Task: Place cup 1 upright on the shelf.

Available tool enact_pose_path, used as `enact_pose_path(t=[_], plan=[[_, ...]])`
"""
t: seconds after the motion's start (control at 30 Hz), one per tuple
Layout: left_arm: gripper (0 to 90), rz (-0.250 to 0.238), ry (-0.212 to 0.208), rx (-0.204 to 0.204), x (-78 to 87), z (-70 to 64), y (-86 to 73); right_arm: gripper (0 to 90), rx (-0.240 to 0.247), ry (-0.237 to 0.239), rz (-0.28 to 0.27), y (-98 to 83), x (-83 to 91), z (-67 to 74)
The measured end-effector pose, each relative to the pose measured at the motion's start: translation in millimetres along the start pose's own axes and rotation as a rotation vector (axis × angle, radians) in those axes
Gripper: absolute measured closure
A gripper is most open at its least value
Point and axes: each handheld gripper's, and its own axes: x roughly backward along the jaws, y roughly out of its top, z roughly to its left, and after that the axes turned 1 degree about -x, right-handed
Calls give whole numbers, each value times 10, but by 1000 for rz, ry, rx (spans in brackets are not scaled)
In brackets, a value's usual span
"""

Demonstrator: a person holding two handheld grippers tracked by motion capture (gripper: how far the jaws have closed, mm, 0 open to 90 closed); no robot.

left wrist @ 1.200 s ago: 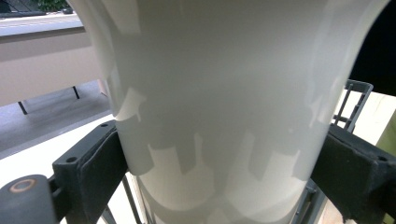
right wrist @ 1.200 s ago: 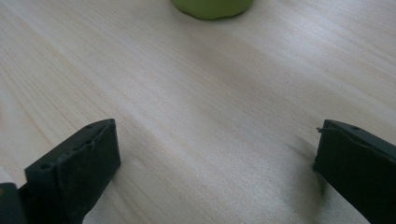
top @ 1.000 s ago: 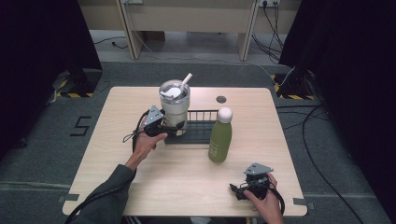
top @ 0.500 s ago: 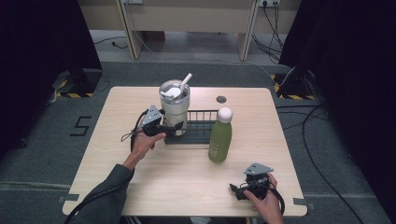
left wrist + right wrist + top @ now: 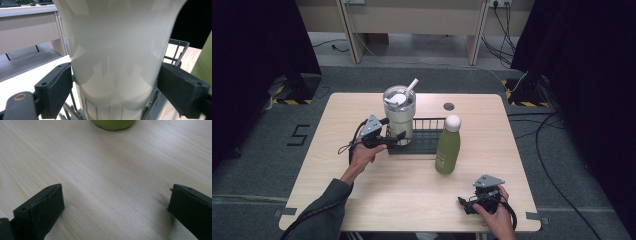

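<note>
Currently left gripper (image 5: 398, 138) jaws straddle the tumbler (image 5: 399, 114) in the rack (image 5: 428, 141), pads seemingly touching its sides. Right gripper (image 5: 468, 205) wide open, empty, bottle (image 5: 447, 145) ahead.

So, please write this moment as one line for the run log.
left gripper: jaws around tumbler, contact unclear | tumbler: upright in wire rack | right gripper: open, idle on table | green bottle: upright beside rack

Lighting: even, overhead, table (image 5: 412, 190) bright | Surround: dark at 9 and 3 o'clock | Glare: soft reflections on tumbler (image 5: 115, 55) | Focus: close-ups slightly soft | Shadows: faint
</note>
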Motion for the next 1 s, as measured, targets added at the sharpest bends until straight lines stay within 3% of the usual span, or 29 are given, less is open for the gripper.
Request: enact_pose_path(t=[0.33,0.37,1.0], plan=[[145,6,-1,2,107,-19,-45,5,0,0,0,0,0,0],[145,4,-4,52,117,-57,-53,5,0,0,0,0,0,0],[146,-6,-9,60,385,-175,-42,4,0,0,0,0,0,0]])
